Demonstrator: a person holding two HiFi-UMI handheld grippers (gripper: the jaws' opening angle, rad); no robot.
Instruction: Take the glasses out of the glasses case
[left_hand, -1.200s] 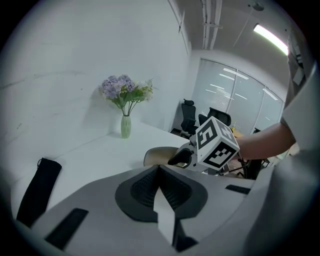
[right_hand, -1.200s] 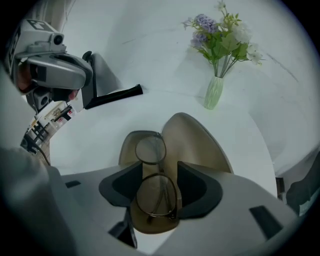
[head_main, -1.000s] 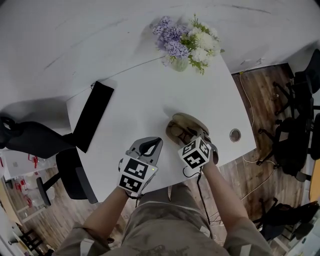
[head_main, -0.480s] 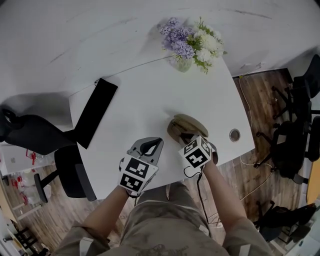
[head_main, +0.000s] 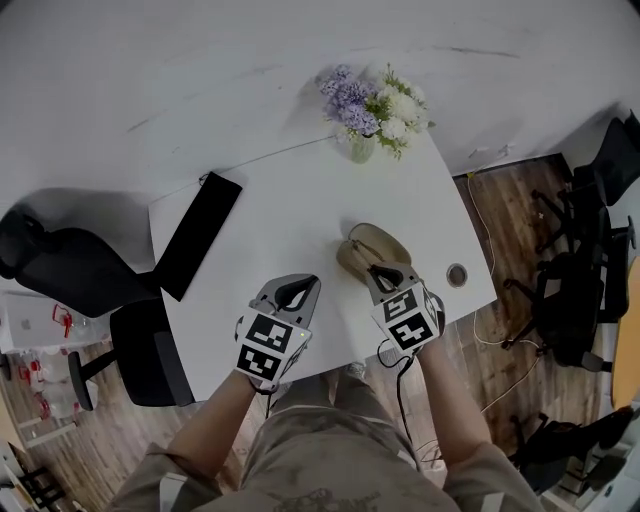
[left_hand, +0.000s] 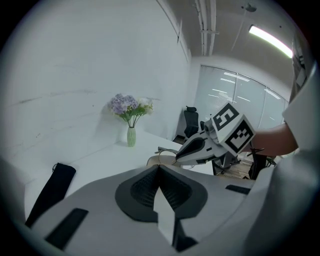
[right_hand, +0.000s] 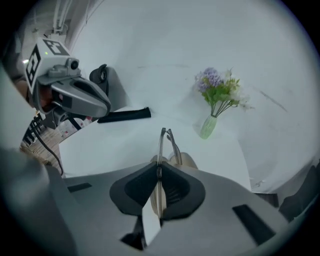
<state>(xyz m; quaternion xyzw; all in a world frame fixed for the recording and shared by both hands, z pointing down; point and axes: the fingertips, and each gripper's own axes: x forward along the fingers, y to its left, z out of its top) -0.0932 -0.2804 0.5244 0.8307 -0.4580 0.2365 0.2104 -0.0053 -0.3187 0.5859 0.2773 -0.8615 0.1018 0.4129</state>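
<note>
A: Where are the glasses (right_hand: 159, 147)?

B: In the right gripper (head_main: 372, 270). Its 2 jaws are closing on the thin frame, pads pressed on it, and the frame sticks out past the fingertips, edge-on in the right gripper view.

A: And the glasses case (head_main: 378, 243)?

B: Open on the white table (head_main: 280, 205), near the front edge, just under the right gripper's tips. The glasses sit just above it; I cannot tell whether any part touches the case.

A: The left gripper (head_main: 303, 286)?

B: Jaws together, nothing between them. It hangs over the table's front edge, just beside the case on its left, not touching it. Its own view looks across at the right gripper and the case.

A: Anything else on the table?

B: 1 vase of purple and white flowers (head_main: 372, 100) at the far edge, and 1 flat black pouch (head_main: 198, 235) at the left, well apart from the case. A round cable port (head_main: 457, 274) sits near the right corner.
</note>
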